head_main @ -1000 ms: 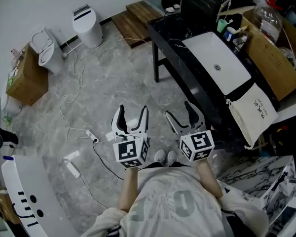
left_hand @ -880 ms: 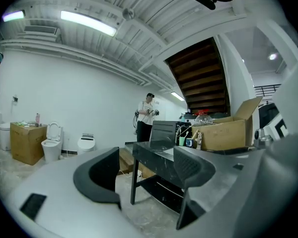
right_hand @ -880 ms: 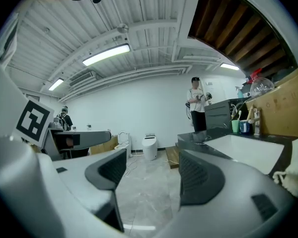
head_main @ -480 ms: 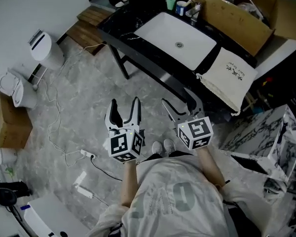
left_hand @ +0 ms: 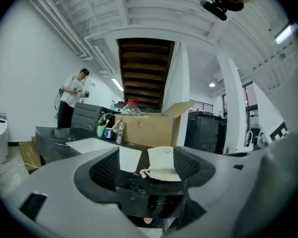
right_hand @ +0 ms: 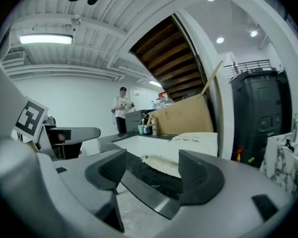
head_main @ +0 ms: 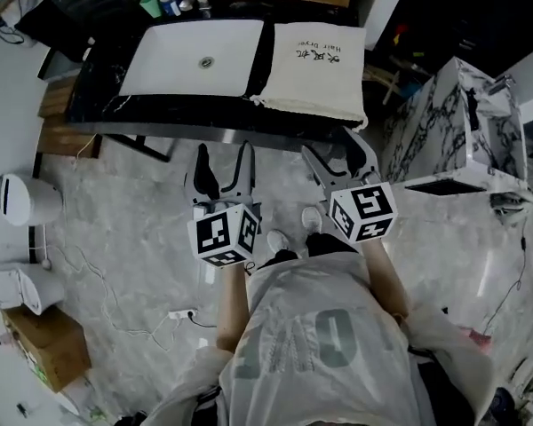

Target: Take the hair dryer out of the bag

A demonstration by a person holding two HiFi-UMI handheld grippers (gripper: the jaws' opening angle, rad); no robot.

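Left tool point(head_main: 224, 153) and right tool point(head_main: 338, 149) hold nothing, jaws spread wide. Bag point(head_main: 311, 74) lies flat on surface point(head_main: 107, 105) directly ahead of right tool, the nearer; drawstring end faces the person

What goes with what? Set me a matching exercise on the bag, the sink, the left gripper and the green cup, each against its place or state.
Things:
1. bag
2. sink
3. left gripper
4. green cup

Place or state:
A. jaws apart, nothing between them
B. standing behind the sink, at the far edge of the table
C. lying flat on the table, to the right of the sink
D. white, set into the table top

Pairs: 1-C, 2-D, 3-A, 4-B
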